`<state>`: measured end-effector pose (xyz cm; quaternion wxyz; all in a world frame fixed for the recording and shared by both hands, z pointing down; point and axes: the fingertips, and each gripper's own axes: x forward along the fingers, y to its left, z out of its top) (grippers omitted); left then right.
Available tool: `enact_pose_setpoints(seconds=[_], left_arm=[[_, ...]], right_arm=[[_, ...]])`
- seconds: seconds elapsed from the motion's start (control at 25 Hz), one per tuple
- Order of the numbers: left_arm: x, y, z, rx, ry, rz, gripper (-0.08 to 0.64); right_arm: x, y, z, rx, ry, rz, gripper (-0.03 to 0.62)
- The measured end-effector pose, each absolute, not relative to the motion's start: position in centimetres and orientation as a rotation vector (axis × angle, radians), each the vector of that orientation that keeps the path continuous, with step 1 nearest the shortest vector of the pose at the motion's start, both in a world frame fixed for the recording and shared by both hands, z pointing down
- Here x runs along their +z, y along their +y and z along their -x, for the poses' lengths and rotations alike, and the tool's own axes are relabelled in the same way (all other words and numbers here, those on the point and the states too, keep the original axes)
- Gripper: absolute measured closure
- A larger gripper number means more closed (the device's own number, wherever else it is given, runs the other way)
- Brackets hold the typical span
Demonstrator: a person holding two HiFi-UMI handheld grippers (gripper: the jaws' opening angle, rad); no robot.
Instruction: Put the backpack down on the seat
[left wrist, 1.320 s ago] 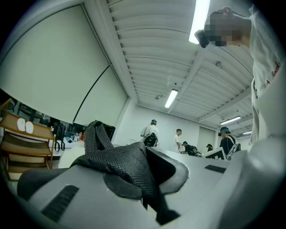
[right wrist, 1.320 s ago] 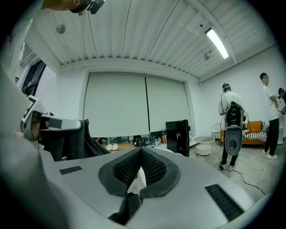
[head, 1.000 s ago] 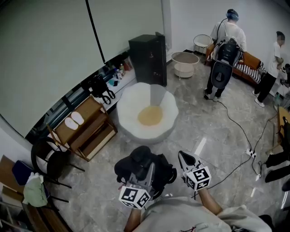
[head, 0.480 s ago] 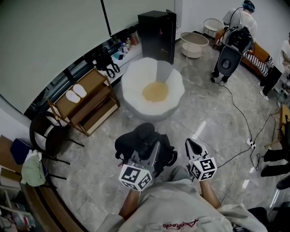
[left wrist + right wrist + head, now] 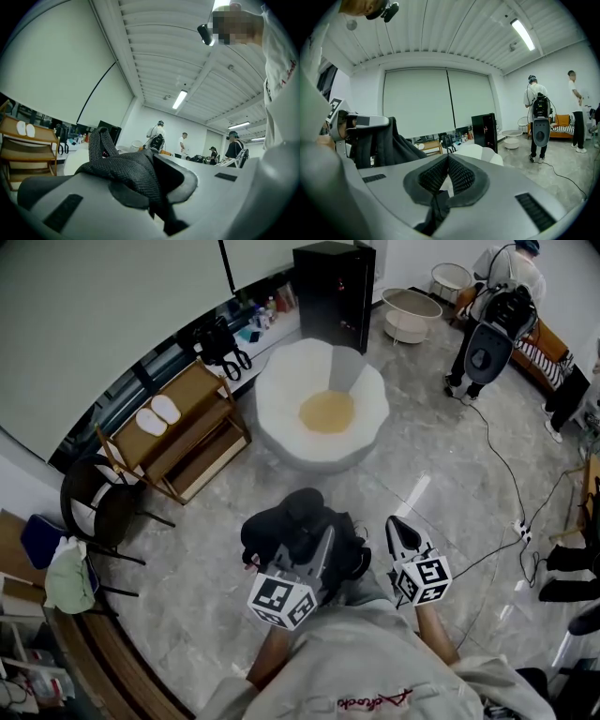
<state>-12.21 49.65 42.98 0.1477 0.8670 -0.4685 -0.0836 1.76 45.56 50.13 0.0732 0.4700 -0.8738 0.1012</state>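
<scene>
A black backpack point(image 5: 295, 531) hangs in front of me above the floor. My left gripper point(image 5: 314, 559) is shut on its woven top strap point(image 5: 133, 171), which lies pinched between the pads. The seat is a white round armchair point(image 5: 281, 423) with a yellow cushion point(image 5: 326, 412), standing apart from the backpack, further ahead. To the right of the backpack my right gripper point(image 5: 397, 526) is shut with nothing in it; its pads point(image 5: 459, 176) meet. From the right gripper view the backpack point(image 5: 389, 143) shows at the left.
A wooden shelf rack point(image 5: 183, 442) and a black chair point(image 5: 103, 521) stand at the left. Behind the armchair are a black cabinet point(image 5: 337, 292) and a round basket table point(image 5: 410, 310). A cable point(image 5: 506, 474) runs over the floor at the right. People point(image 5: 502, 296) stand far right.
The head view has swung, so the armchair and the room sit higher in the frame. The backpack stays in the left gripper, and both grippers keep their places.
</scene>
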Motion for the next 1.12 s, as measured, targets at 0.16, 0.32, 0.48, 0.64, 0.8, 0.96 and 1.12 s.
enact_pose_setpoints(seconds=[0.16,0.32,0.48,0.64,0.8,0.96,1.12], left_arm=[[43.2,48.0,12.0,-0.238,-1.346,-2.490,0.508],[43.4,45.2,11.9,-0.232,-1.342,-2.494,0.508],[43.0,41.4,11.2,-0.231,-1.340,-2.509,0.508],[42.4,36.8,10.6,-0.234,-1.333,-2.508,0.508],[41.4,32.0,9.5,-0.250,-1.333,-2.496,0.508],[40.2,28.1,7.8,-0.252,-1.331,-2.523,0.509],[39.7,23.9,6.4,-0.261,-1.323,-2.532,0.509]], right_arm=[[50.6,43.8,-2.0,0.315,-2.619,-1.406,0.565],[50.9,41.3,-2.0,0.319,-2.618,-1.404,0.565],[51.1,37.8,-3.0,0.321,-2.620,-1.417,0.565],[50.6,33.5,-4.2,0.317,-2.624,-1.448,0.565],[49.2,29.0,-5.6,0.296,-2.644,-1.466,0.565],[48.6,25.2,-7.7,0.300,-2.641,-1.496,0.565],[48.2,21.2,-9.4,0.297,-2.644,-1.521,0.565]])
